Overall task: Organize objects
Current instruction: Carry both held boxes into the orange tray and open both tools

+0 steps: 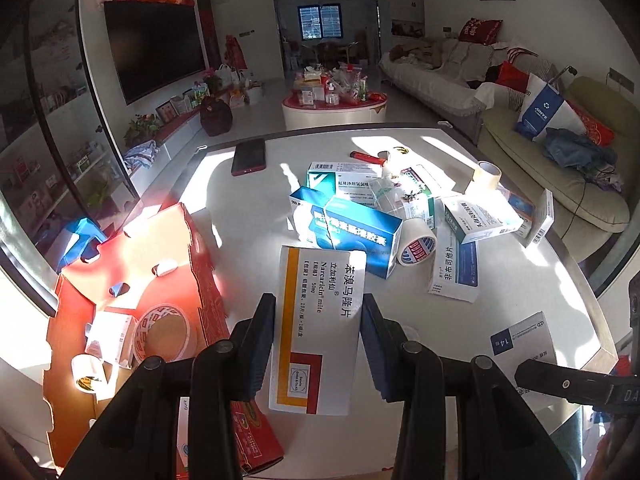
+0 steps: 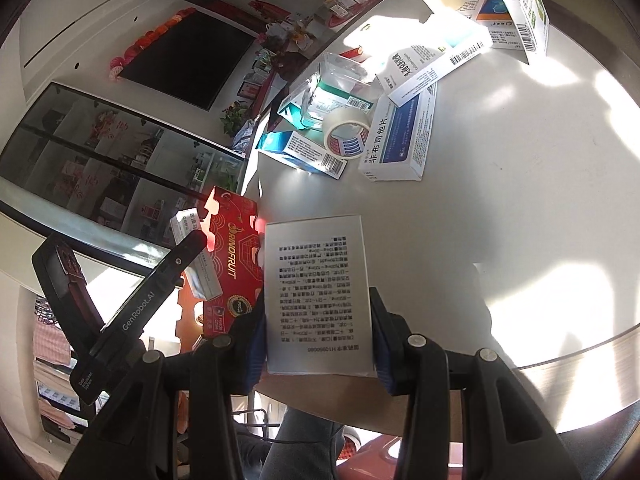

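Observation:
My left gripper (image 1: 318, 340) is shut on a white medicine box with a yellow stripe and a red square (image 1: 320, 320), held lengthwise above the table's near edge. To its left stands an open red cardboard box (image 1: 132, 264) holding two tape rolls and a small white box. My right gripper (image 2: 318, 336) is shut on a grey-white medicine box with printed text (image 2: 320, 292), held over the white table (image 2: 520, 200). In the right wrist view the yellow-striped box (image 2: 196, 256) hangs beside the red box (image 2: 234, 264). A pile of medicine boxes (image 1: 352, 224) lies mid-table.
A red-and-blue printed tape roll (image 1: 418, 244) leans on the pile, and a plain tape roll (image 1: 486, 174) stands further back. A dark phone (image 1: 249, 156) and a red lighter (image 1: 366, 157) lie at the far side. A person's legs (image 2: 304, 440) show below the table edge.

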Motion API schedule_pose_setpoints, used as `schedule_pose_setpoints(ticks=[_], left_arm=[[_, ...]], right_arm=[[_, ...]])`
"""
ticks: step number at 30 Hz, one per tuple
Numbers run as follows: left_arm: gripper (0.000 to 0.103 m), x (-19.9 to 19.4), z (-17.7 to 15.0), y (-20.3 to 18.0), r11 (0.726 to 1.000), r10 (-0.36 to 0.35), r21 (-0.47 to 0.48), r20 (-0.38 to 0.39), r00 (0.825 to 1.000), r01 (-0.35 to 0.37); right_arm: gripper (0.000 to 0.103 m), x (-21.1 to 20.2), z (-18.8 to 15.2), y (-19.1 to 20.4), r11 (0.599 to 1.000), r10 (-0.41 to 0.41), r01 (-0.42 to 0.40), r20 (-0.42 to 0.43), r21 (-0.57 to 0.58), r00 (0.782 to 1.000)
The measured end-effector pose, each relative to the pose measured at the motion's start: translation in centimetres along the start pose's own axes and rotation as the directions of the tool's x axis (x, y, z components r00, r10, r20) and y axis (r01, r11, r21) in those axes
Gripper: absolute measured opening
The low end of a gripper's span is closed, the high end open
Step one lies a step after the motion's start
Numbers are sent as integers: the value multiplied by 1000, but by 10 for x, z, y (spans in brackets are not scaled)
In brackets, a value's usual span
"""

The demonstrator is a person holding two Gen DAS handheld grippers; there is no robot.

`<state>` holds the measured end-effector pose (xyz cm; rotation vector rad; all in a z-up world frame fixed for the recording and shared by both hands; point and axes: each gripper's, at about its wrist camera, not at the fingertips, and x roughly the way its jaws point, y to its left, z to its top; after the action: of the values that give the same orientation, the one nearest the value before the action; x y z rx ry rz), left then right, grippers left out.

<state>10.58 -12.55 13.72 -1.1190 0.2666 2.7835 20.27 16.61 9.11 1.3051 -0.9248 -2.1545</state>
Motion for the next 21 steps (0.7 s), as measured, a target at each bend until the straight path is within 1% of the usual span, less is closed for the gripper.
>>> schedule_pose_setpoints(ticks=[3,7,15,19,21], left_arm=[[44,2,-1,4,1000,8,-7,-4,1000,-8],[44,4,-4,5,1000,12,-7,-13,1000,-12],[44,4,-3,3,1000,21,4,-8,1000,-21],[44,1,-3,8,1000,23,-6,1,1000,-23],[44,1,-3,10,1000,15,-13,-2,1000,-15]], right_arm=[[43,1,0,18,992,-80,82,23,-96,996],[43,5,3,41,957,-193,203,68,-206,979],[43,10,5,62,889,-300,327,134,-319,945],[43,14,4,69,838,-362,398,165,-373,917],[43,15,4,72,821,-378,419,179,-388,908]])
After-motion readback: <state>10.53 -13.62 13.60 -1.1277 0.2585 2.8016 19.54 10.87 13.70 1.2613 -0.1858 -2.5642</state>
